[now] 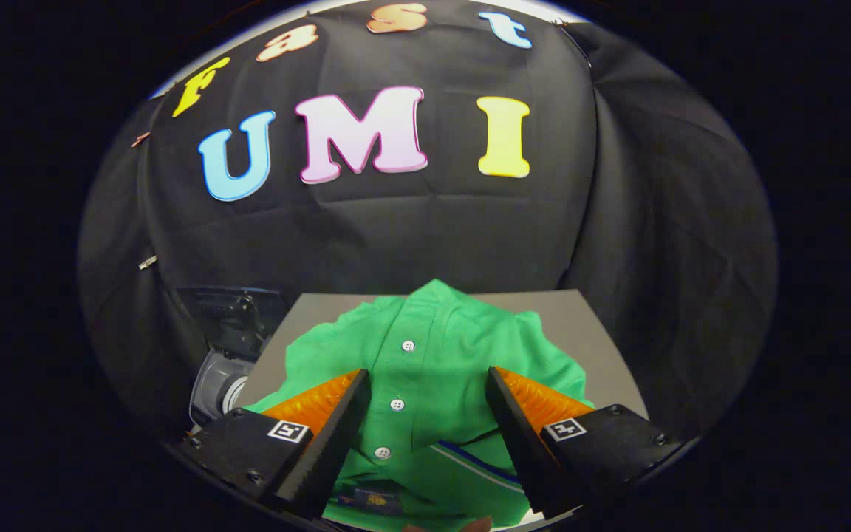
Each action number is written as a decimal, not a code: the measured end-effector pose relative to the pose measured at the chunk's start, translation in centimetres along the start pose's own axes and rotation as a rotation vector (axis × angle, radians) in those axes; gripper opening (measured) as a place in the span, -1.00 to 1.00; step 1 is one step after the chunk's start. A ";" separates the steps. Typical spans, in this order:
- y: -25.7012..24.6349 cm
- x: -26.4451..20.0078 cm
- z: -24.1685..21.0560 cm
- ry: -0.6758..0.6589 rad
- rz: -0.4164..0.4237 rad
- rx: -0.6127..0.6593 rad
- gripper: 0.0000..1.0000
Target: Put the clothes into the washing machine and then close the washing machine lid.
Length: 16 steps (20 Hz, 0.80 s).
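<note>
A green button-up shirt [433, 355] lies bunched on a grey table [603, 332], its white buttons running down the middle and its collar nearest me. My gripper [428, 380] hangs just above the shirt with its fingers spread wide on either side of the button placket. Nothing is pressed between the fingers. To the left of the table, lower down, stands a small grey washing machine [222, 377] with its dark lid [237, 314] tilted up.
Black cloth walls close the booth behind and to the right of the table. A strip of bare grey table shows beyond and to the right of the shirt. The washing machine sits close against the table's left edge.
</note>
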<state>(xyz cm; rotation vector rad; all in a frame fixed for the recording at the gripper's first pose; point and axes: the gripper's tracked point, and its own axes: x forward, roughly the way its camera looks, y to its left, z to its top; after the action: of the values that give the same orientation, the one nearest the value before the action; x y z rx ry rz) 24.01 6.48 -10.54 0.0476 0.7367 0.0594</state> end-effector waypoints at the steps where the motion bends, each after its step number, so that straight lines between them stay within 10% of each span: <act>1: -0.1 0.5 -0.5 0.037 0.004 0.014 0.99; 5: -1.2 0.6 -1.1 0.113 -0.045 0.011 0.92; 8: -2.9 0.9 -0.8 0.130 -0.127 -0.086 -0.13; 12: -2.3 0.4 0.1 0.107 -0.093 0.036 -0.82; 16: -1.8 -1.4 1.9 0.047 -0.016 0.110 -0.82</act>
<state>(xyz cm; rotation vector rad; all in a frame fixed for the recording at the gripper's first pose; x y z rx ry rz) 24.34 4.56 -8.34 0.1458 0.7869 0.0045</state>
